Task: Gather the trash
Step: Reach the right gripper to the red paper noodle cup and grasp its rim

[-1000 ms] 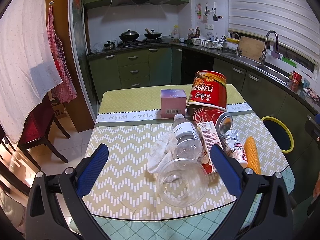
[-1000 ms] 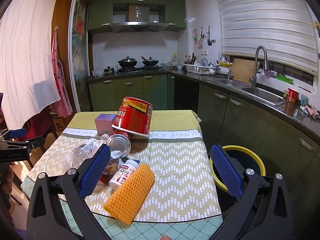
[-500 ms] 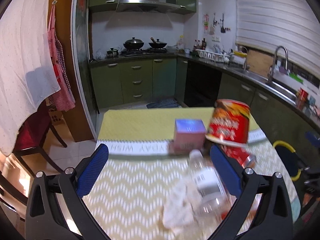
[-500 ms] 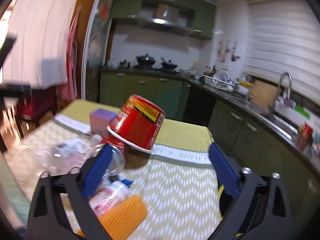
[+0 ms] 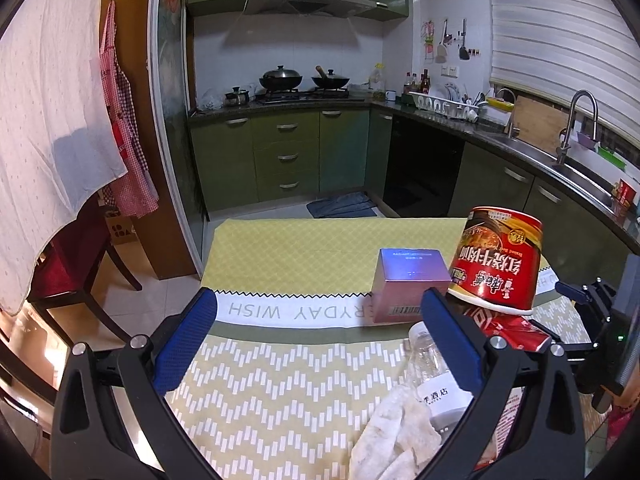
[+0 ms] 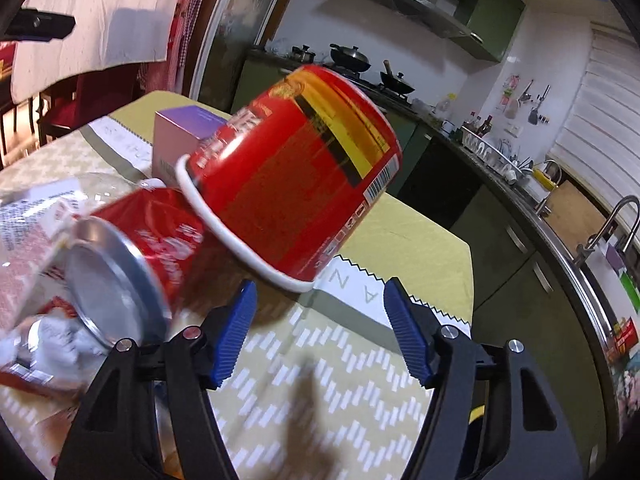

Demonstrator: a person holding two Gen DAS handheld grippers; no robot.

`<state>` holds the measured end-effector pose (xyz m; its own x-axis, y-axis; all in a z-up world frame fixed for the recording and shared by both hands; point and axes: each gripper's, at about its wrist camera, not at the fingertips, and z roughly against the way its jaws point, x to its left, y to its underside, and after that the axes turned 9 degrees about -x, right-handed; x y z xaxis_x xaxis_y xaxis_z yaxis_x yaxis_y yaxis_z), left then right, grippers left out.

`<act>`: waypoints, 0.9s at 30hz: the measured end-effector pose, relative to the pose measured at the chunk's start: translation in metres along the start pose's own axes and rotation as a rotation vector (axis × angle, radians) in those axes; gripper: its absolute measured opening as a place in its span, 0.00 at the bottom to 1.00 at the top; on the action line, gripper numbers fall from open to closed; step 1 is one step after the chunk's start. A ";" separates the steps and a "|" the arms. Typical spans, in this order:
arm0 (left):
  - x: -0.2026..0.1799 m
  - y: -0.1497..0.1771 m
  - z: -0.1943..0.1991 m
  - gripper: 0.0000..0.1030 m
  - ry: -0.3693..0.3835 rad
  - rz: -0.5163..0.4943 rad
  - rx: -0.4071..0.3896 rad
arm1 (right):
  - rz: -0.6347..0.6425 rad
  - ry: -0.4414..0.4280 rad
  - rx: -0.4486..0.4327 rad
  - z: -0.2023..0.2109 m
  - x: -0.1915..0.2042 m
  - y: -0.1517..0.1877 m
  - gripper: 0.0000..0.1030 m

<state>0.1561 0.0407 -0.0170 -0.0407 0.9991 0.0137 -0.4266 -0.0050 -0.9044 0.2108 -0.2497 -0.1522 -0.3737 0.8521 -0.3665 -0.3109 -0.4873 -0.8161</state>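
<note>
A heap of trash lies on the patterned tablecloth (image 5: 288,384). In it are an upturned red noodle cup (image 5: 496,260), a pink box (image 5: 408,284), a clear bottle (image 5: 430,360) and a crumpled tissue (image 5: 396,436). My left gripper (image 5: 316,340) is open with only cloth between its fingers, and the heap lies by its right finger. My right gripper (image 6: 320,328) is tilted, low over the table, just short of the noodle cup (image 6: 292,184). Its jaws are closing with nothing between them. A red can (image 6: 132,264) lies on its side left of the right gripper's left finger.
Green kitchen cabinets (image 5: 288,156) and a counter with a sink (image 5: 576,160) run behind and to the right. A dark red chair (image 5: 76,264) and a hanging white cloth (image 5: 52,112) stand left of the table. The table's right edge (image 6: 468,288) is near my right gripper.
My left gripper moved forward and left, so the heap now sits at its right. My right gripper dropped, rolled and came close to the noodle cup, and its jaws narrowed.
</note>
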 end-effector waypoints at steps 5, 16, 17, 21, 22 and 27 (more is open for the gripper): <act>-0.005 0.002 -0.004 0.94 -0.003 -0.017 0.007 | 0.017 0.049 -0.023 -0.015 0.007 -0.002 0.67; -0.005 0.005 -0.007 0.94 -0.007 -0.023 0.019 | -0.042 0.142 -0.092 -0.008 -0.007 -0.011 0.61; -0.004 0.005 -0.007 0.94 -0.008 -0.024 0.019 | -0.052 0.149 -0.088 -0.007 -0.009 -0.012 0.61; -0.004 0.005 -0.007 0.94 -0.007 -0.024 0.019 | -0.137 0.164 -0.055 -0.011 -0.021 -0.017 0.61; -0.004 0.005 -0.007 0.94 -0.007 -0.024 0.019 | -0.169 0.163 -0.054 -0.010 -0.026 -0.018 0.62; -0.003 0.005 -0.007 0.94 -0.008 -0.024 0.017 | -0.230 0.228 -0.071 -0.006 -0.037 -0.033 0.76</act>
<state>0.1600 0.0379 -0.0248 -0.0379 0.9985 0.0386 -0.4424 0.0179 -0.8967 0.2398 -0.2644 -0.1145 -0.0931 0.9631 -0.2526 -0.2995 -0.2691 -0.9154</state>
